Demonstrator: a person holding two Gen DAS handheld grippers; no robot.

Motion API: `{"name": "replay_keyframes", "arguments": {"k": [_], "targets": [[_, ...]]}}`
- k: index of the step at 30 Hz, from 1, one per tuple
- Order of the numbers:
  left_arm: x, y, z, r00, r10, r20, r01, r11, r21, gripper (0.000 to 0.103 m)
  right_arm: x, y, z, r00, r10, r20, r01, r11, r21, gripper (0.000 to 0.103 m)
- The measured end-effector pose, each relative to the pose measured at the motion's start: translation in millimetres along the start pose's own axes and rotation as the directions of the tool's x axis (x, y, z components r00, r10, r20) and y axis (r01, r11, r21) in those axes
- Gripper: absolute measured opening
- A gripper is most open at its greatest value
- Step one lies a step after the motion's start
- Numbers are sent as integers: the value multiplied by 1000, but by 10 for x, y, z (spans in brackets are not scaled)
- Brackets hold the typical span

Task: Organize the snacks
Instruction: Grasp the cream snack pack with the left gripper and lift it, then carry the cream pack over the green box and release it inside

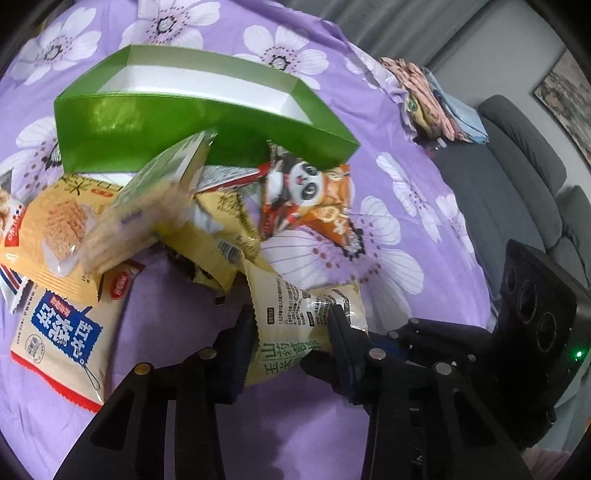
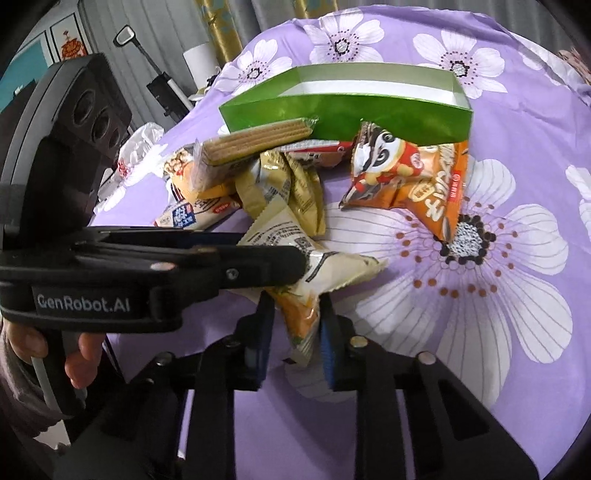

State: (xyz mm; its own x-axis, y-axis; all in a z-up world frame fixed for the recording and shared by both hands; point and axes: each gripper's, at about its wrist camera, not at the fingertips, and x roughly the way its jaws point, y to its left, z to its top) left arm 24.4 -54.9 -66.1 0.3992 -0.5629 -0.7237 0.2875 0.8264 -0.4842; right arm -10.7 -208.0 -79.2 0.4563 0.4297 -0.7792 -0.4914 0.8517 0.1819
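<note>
Pinching one cream packet from two sides, both grippers' fingers are closing on it; beyond them a green box is sitting.

A home living room is showing itself through a purple cloth printed with white flowers covering the work surface, a grey upholstered sofa standing beside it, framed pictures hanging on the wall, and long grey curtains hanging behind.
</note>
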Motion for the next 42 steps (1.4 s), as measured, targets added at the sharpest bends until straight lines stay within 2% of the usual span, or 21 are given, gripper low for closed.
{"name": "replay_keyframes", "arguments": {"k": [3,9,17,22,27,32,37,42], "targets": [[-83,-136,24,1000,1,15,-2,999,34,39,-126,21,15,999,-25,22,25,1000,-19,22],[-288,-390,228,997,-7,82,0,996,91,39,-437,-24,212,991,-48,122,52,998,-36,22],[-389,-530,802,981,36,191,-67,986,154,39,-444,-182,727,967,-47,250,61,997,-48,22],[-271,-348,1255,974,55,222,-83,989,120,39,-276,-357,1102,955,-29,294,43,998,-41,22],[-83,-127,1582,971,79,225,-99,992,82,39,49,-527,1427,961,-29,275,35,999,-19,22],[160,146,1846,976,92,199,-99,995,27,40,307,-621,1636,973,-32,229,36,999,-13,22],[363,376,1934,981,116,153,-114,993,-23,40,561,-693,1797,988,-31,151,33,999,-11,24],[492,526,1934,986,136,97,-129,989,-71,40,742,-713,1832,994,-46,97,48,999,-16,25]]}}
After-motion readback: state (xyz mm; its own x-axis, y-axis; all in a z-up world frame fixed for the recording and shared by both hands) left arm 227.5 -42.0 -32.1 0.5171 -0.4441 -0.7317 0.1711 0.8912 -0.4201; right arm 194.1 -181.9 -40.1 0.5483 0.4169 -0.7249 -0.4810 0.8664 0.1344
